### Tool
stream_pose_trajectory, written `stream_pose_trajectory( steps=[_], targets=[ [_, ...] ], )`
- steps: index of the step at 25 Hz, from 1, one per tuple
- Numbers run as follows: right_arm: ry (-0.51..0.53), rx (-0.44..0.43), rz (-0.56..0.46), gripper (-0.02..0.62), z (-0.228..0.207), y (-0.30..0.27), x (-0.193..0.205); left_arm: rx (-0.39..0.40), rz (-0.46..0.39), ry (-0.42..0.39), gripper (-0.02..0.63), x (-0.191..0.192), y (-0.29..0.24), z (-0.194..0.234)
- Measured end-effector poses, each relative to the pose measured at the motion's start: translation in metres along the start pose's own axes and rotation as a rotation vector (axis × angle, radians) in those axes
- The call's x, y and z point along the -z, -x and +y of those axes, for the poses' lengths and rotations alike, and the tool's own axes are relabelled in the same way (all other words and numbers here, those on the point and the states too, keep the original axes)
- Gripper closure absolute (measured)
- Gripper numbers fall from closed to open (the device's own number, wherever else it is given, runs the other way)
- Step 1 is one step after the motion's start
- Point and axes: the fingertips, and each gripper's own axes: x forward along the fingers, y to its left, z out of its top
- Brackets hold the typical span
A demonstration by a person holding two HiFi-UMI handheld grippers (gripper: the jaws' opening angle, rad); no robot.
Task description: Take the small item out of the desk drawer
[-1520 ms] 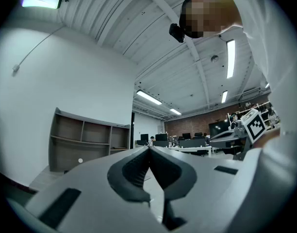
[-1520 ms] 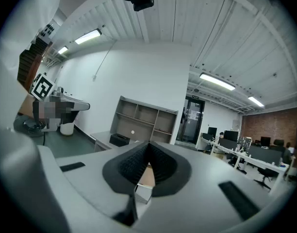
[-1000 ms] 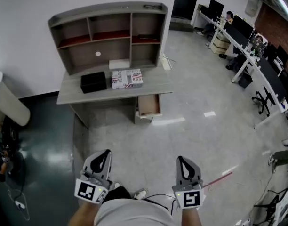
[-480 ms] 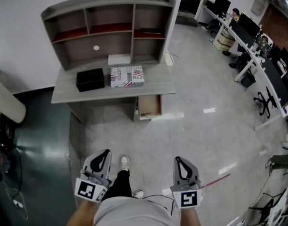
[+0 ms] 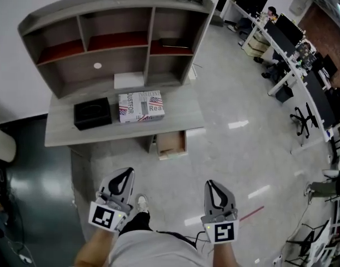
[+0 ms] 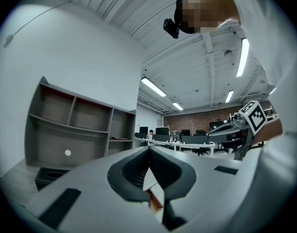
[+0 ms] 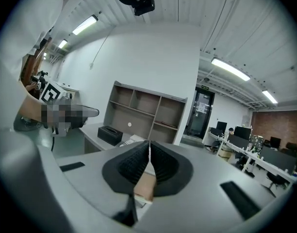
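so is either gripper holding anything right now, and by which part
Nothing is held: the left gripper and the right gripper are both shut and empty, short of the desk.

The desk (image 5: 178,113) stands against the wall. The shelf unit (image 5: 103,65) sits on the rear of the desk top. In front of the shelf unit, the tissue box (image 5: 92,113) lies on the desk top, left of and just beside the printed carton (image 5: 141,105). The open drawer (image 5: 171,143) projects below the desk's front edge, right of centre. The workstation row (image 5: 286,43) runs along the far right, well apart from the desk.
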Motion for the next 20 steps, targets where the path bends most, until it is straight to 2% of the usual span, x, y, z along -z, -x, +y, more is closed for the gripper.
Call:
stream_pose_trajectory(
  steps=[7, 11, 15, 20],
  targets=[
    [-0.044, 0.055, 0.09, 0.571, -0.016, -0.032, 0.013, 0.071, 0.051, 0.04, 0.588, 0.021, -0.044, 0.026],
    [-0.048, 0.086, 0.09, 0.571, -0.039, -0.044, 0.013, 0.099, 0.063, 0.044, 0.588, 0.023, -0.069, 0.023],
    [-0.052, 0.085, 0.051, 0.571, -0.062, -0.061, 0.014, 0.097, 0.057, 0.025, 0.588, 0.022, -0.092, 0.019],
    [-0.043, 0.062, 0.009, 0.571, -0.096, -0.083, 0.015, 0.042, 0.044, 0.0, 0.588, 0.006, -0.114, 0.019]
  ],
)
